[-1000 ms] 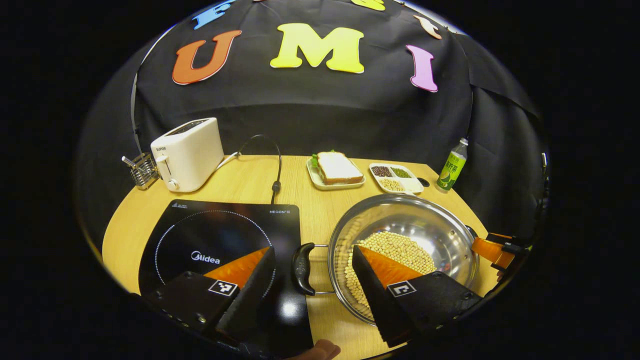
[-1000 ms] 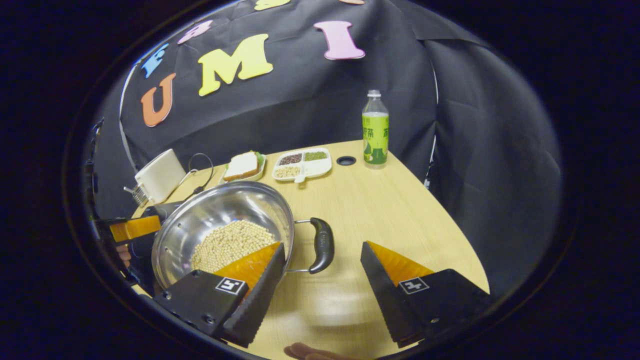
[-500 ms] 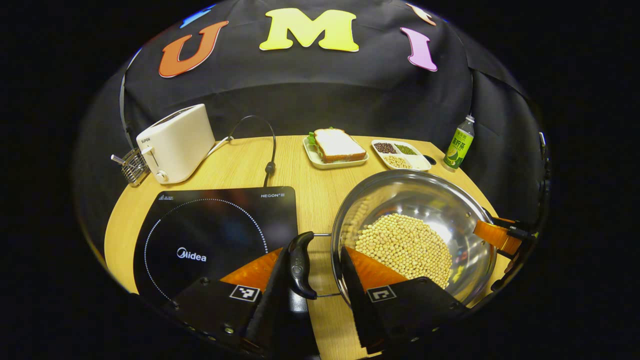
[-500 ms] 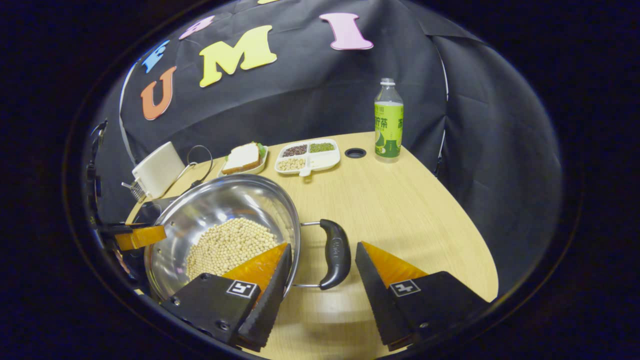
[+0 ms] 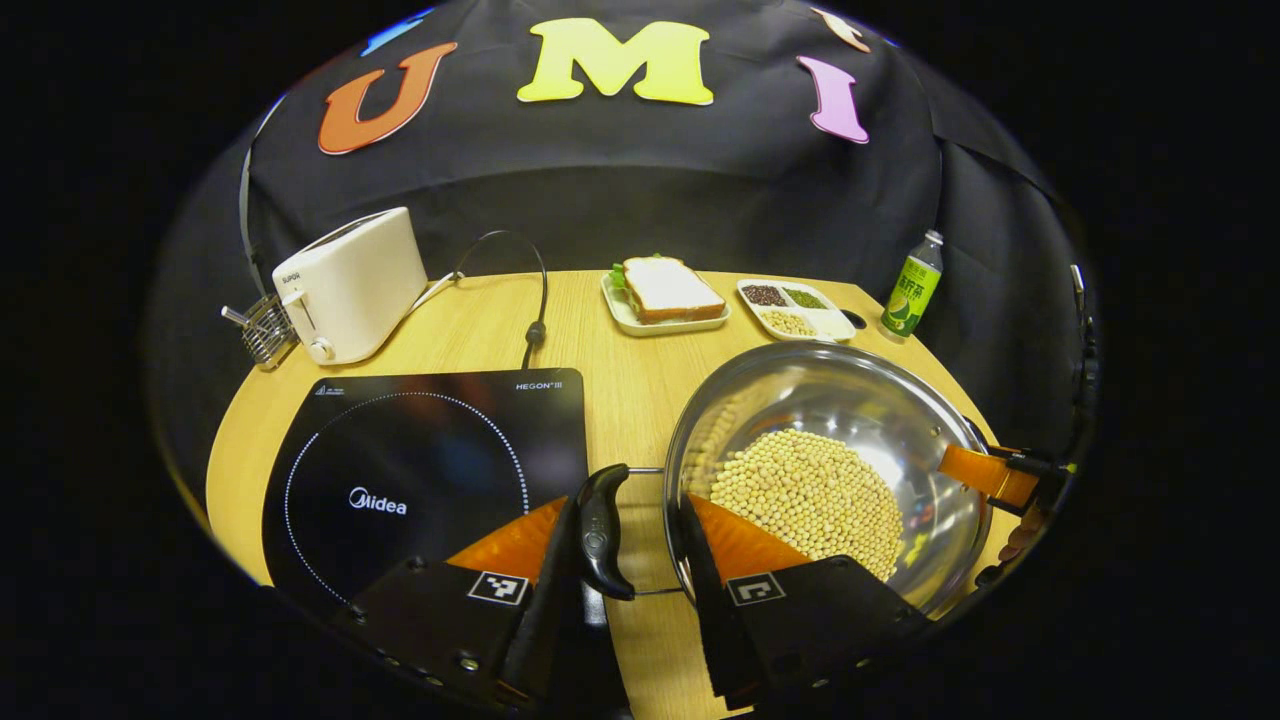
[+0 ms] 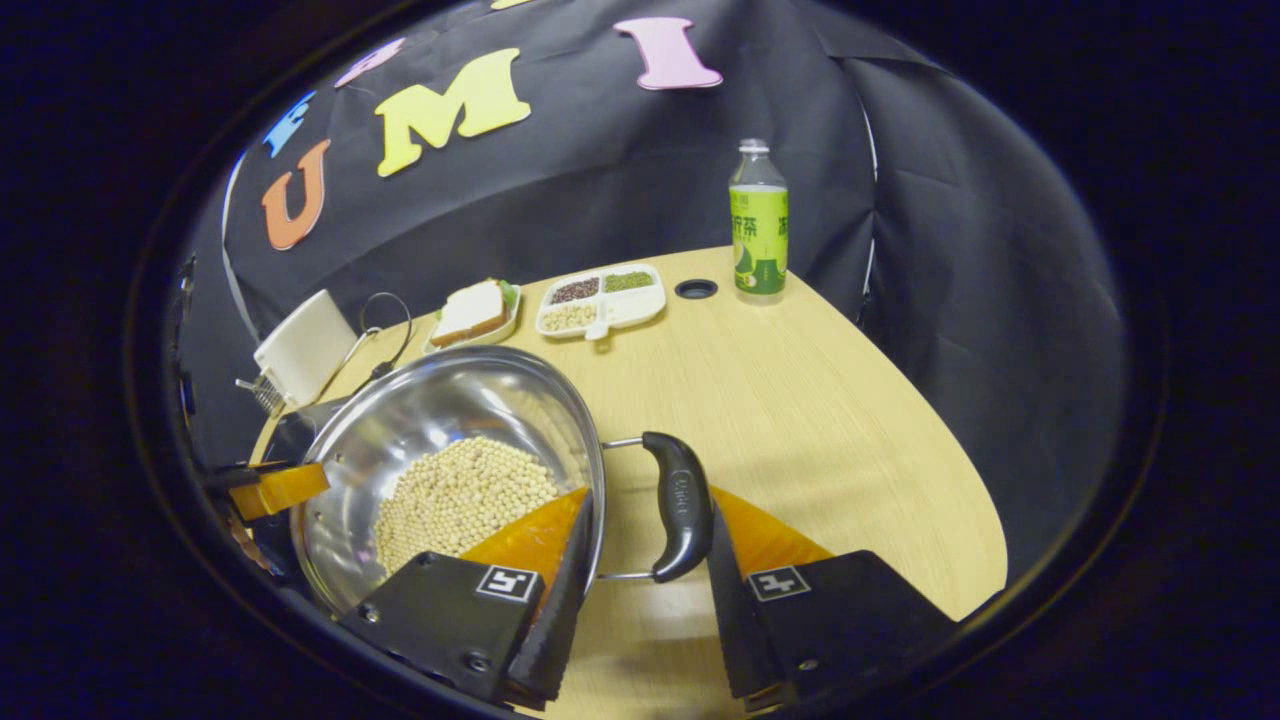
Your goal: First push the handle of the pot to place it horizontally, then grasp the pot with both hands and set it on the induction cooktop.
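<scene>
Fingers of both grippers around the pot handles, contact hidden, pinch uncertain.

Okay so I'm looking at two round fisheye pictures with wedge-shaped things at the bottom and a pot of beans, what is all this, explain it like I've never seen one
No robot arm here: a person holds a two-finger gripper in each hand, and a camera rides on each, looking out along its fingers.

In the left gripper view, the left gripper straddles the pot's left handle. In the right gripper view, the right gripper straddles the right handle. Whether both fingers press firmly, I cannot tell.

The steel pot holds pale beans and stands on a wooden table beside a black induction cooktop. Behind are a toaster, a sandwich on a plate, a divided dish of grains and a green bottle.
</scene>
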Action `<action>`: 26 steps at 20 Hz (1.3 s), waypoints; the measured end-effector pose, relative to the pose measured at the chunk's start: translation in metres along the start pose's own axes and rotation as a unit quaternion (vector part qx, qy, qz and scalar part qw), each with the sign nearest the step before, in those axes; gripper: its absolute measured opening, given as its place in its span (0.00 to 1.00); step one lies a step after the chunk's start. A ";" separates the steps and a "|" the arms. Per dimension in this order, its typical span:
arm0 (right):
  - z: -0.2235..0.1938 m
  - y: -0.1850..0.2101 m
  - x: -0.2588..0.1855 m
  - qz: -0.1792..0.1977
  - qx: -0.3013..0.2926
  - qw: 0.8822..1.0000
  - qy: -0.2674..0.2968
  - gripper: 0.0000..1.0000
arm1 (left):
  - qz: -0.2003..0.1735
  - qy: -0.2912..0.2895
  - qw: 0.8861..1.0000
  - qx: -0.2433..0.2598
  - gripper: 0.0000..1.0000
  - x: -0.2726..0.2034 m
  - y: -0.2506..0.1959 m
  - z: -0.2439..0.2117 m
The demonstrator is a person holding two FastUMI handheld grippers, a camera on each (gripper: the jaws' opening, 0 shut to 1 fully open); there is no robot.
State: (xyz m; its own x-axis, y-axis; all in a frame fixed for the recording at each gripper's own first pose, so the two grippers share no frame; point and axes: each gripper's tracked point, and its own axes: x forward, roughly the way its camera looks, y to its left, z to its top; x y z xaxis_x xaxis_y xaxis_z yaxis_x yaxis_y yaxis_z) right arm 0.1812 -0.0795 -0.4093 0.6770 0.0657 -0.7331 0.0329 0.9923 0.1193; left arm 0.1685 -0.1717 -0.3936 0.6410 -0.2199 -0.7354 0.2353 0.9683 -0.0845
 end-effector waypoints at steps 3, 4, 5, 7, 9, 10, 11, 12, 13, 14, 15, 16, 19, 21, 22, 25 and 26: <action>-0.002 -0.003 -0.017 -0.001 0.011 1.000 -0.003 0.61 | -0.009 -0.013 1.000 0.003 0.55 -0.013 -0.004 0.002; -0.001 -0.003 -0.024 -0.002 0.012 1.000 -0.006 0.61 | -0.011 -0.020 1.000 0.006 0.55 -0.018 -0.005 0.004; 0.001 -0.003 -0.029 -0.003 0.012 1.000 -0.009 0.61 | -0.013 -0.026 1.000 0.007 0.54 -0.025 -0.007 0.006; 0.005 -0.001 -0.046 -0.004 0.013 1.000 -0.019 0.61 | -0.018 -0.038 0.999 0.009 0.54 -0.040 -0.008 0.010; 0.007 0.006 -0.068 -0.004 0.013 1.000 -0.028 0.62 | -0.022 -0.051 0.998 0.005 0.55 -0.055 -0.005 0.014; 0.008 0.009 -0.076 -0.003 0.012 0.999 -0.033 0.61 | -0.023 -0.057 0.998 0.003 0.54 -0.064 -0.003 0.015; 0.009 0.013 -0.084 -0.002 0.009 0.999 -0.037 0.61 | -0.022 -0.063 0.998 0.002 0.54 -0.072 0.000 0.016; 0.009 0.018 -0.091 0.000 0.009 0.999 -0.038 0.61 | -0.020 -0.070 0.997 0.003 0.54 -0.082 0.002 0.017; 0.008 0.023 -0.096 0.002 0.008 0.999 -0.039 0.61 | -0.017 -0.078 0.997 0.003 0.54 -0.090 0.006 0.019; 0.008 0.029 -0.103 0.006 0.008 0.999 -0.040 0.62 | -0.015 -0.084 0.996 0.002 0.54 -0.098 0.011 0.021; 0.008 0.035 -0.108 0.011 0.007 0.999 -0.040 0.61 | -0.013 -0.091 0.996 0.000 0.54 -0.107 0.015 0.021; 0.009 0.042 -0.114 0.016 0.010 0.999 -0.040 0.61 | -0.012 -0.099 0.995 -0.002 0.54 -0.115 0.021 0.023; 0.011 0.069 -0.126 0.032 0.006 0.998 -0.044 0.61 | -0.002 -0.120 0.993 -0.010 0.54 -0.139 0.041 0.026; 0.013 0.091 -0.135 0.039 -0.005 0.998 -0.051 0.60 | 0.007 -0.132 0.991 -0.017 0.54 -0.155 0.060 0.027; 0.016 0.102 -0.137 0.042 -0.011 0.998 -0.055 0.61 | 0.011 -0.135 0.991 -0.020 0.54 -0.159 0.070 0.029; 0.019 0.140 -0.142 0.057 -0.025 0.997 -0.056 0.61 | 0.026 -0.151 0.988 -0.032 0.54 -0.177 0.104 0.035; 0.020 0.153 -0.142 0.061 -0.027 0.996 -0.053 0.62 | 0.032 -0.155 0.987 -0.036 0.54 -0.181 0.116 0.036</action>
State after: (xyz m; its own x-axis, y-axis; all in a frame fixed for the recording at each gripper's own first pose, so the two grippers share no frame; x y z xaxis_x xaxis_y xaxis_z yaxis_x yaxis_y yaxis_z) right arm 0.1045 0.0613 -0.2736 0.7471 0.1784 -0.6404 -0.0927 0.9819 0.1654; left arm 0.1062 -0.0240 -0.2462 0.8478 -0.1733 -0.5012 0.1418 0.9848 -0.1006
